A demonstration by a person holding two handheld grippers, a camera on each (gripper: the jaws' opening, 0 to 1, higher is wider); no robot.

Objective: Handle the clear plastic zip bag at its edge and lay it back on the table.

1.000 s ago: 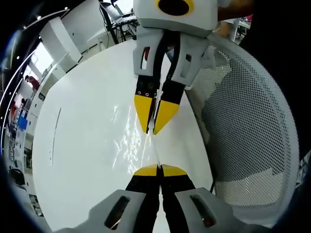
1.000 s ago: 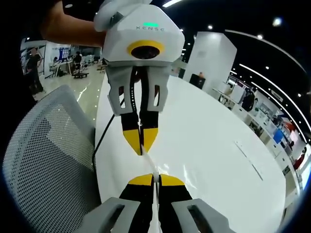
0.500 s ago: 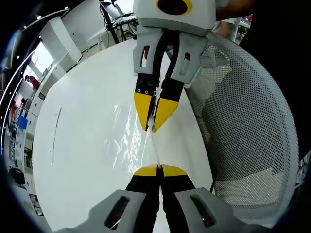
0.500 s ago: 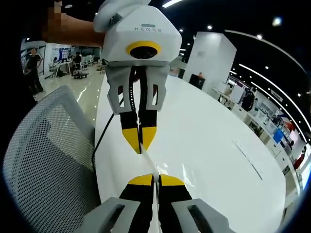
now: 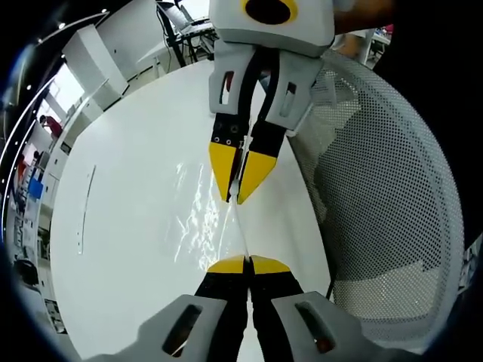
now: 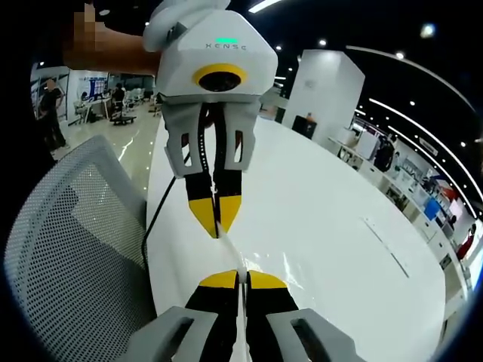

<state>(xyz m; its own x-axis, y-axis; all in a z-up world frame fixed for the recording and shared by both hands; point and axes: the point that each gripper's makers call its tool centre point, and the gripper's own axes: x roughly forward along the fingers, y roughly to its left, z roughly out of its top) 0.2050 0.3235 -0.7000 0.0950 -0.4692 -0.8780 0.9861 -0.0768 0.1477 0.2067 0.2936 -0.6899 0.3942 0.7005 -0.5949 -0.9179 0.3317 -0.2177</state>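
A clear plastic zip bag (image 5: 198, 207) hangs stretched edge-on between the two grippers above the white table (image 5: 128, 188). In the left gripper view my left gripper (image 5: 246, 262) is shut on the bag's near edge, and my right gripper (image 5: 235, 200) faces it from above, shut on the far edge. In the right gripper view my right gripper (image 6: 240, 275) pinches the bag's thin edge (image 6: 231, 252), and my left gripper (image 6: 218, 232) points down at it, also shut on the bag. The film shows mostly as glints over the table.
A white mesh chair back (image 5: 385, 204) stands close beside the table's edge, seen also as the chair (image 6: 68, 249) at the lower left of the right gripper view. A black cable (image 6: 153, 219) runs along the table edge. A person's arm (image 6: 113, 45) holds the left gripper.
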